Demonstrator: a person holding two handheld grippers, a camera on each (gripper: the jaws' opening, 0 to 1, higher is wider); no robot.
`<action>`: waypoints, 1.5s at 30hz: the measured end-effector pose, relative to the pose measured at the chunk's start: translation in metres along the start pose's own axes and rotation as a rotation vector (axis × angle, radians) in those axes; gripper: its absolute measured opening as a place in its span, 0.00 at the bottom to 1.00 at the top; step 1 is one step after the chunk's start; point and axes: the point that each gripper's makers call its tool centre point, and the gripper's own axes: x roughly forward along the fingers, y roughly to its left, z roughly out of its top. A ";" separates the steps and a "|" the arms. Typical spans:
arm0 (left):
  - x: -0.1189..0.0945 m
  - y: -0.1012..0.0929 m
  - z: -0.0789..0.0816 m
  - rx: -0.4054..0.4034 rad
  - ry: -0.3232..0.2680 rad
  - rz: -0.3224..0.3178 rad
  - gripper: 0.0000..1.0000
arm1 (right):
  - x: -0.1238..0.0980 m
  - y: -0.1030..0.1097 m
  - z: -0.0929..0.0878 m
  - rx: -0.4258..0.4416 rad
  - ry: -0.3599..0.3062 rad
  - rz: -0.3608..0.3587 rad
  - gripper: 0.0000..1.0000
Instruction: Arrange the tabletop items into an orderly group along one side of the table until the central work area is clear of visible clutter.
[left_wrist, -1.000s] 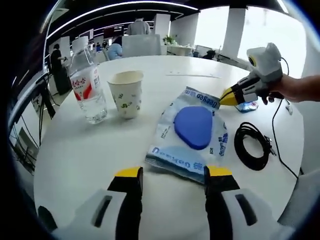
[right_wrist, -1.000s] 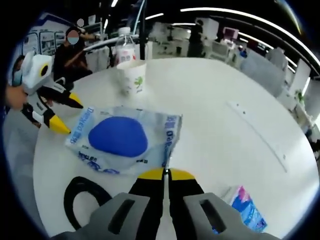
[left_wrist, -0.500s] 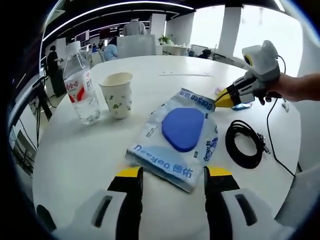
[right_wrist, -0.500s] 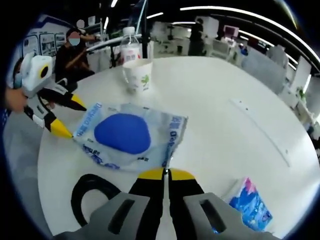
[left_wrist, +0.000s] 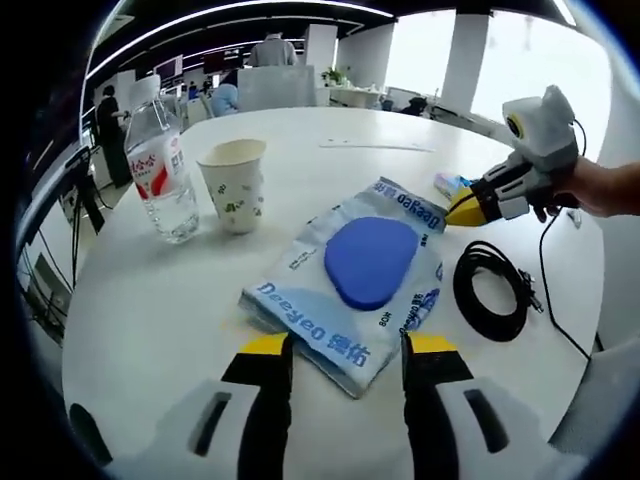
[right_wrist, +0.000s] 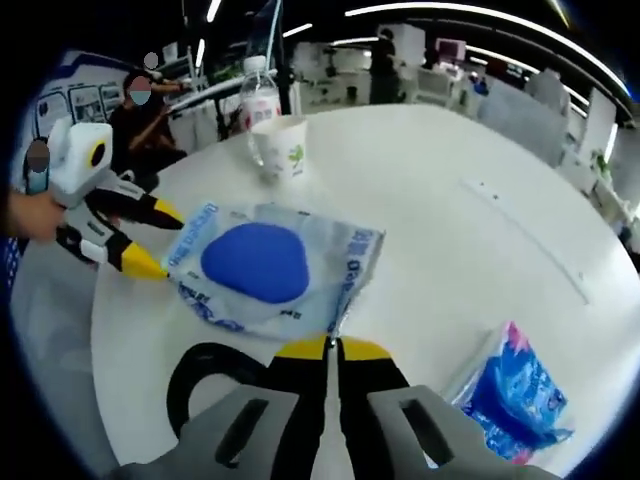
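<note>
**Two grippers on one blue pack**

Both of your grippers meet at the clear plastic pack with the blue pad inside (left_wrist: 365, 270), which lies flat near the middle of the white round table (left_wrist: 170, 310). Your right gripper (right_wrist: 331, 345) has its jaws pressed together on the pack's near edge — a thin fold of plastic is pinched between the yellow tips. Your left gripper (left_wrist: 335, 350) has its jaws apart, one on each side of the pack's near corner, not closed on it.

In the left gripper view, the water bottle (left_wrist: 160, 165) and the paper cup (left_wrist: 235, 185) stand upright, just beside each other, toward the far left of the table. The coiled black cable (left_wrist: 492, 295) lies to the right of the pack. In the right gripper view, a small blue-and-pink packet (right_wrist: 520, 390) lies to the lower right — well apart from the bottle and cup.
</note>
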 end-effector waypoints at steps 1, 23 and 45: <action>0.000 0.002 -0.001 -0.002 0.004 0.007 0.39 | 0.000 0.001 -0.001 0.002 0.002 0.001 0.00; 0.003 0.020 -0.013 -0.112 0.075 0.069 0.14 | -0.006 0.012 -0.011 0.039 -0.002 0.020 0.01; 0.004 0.020 0.000 -0.117 0.067 0.035 0.00 | -0.003 0.013 -0.004 0.041 -0.006 0.026 0.00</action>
